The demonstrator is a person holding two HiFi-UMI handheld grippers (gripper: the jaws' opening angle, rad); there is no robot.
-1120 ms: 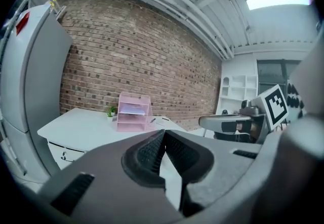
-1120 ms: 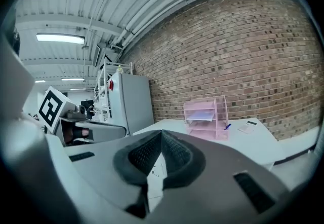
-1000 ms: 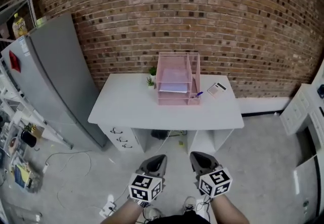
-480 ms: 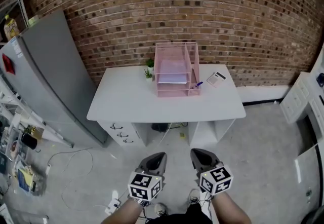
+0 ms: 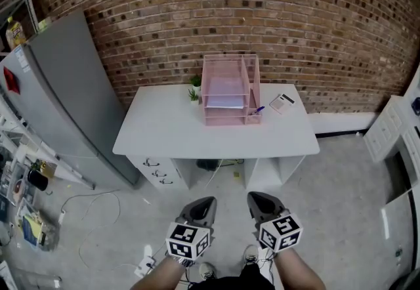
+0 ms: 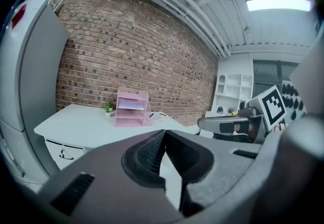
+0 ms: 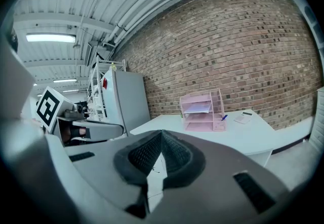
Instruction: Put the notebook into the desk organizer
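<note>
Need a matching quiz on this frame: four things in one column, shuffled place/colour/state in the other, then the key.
Things:
1. desk organizer
2. potted plant
3. fridge
4. left tool

Descriptions:
A. shut, nothing between its jaws
B. grey, on the floor at the left end of the desk
C. pink, at the back of the desk top
D. green, just left of the desk organizer

Pairs: 1-C, 2-D, 3-B, 4-A

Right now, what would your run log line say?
left gripper: shut, empty | right gripper: shut, empty | desk organizer: on white desk ahead, untouched
</note>
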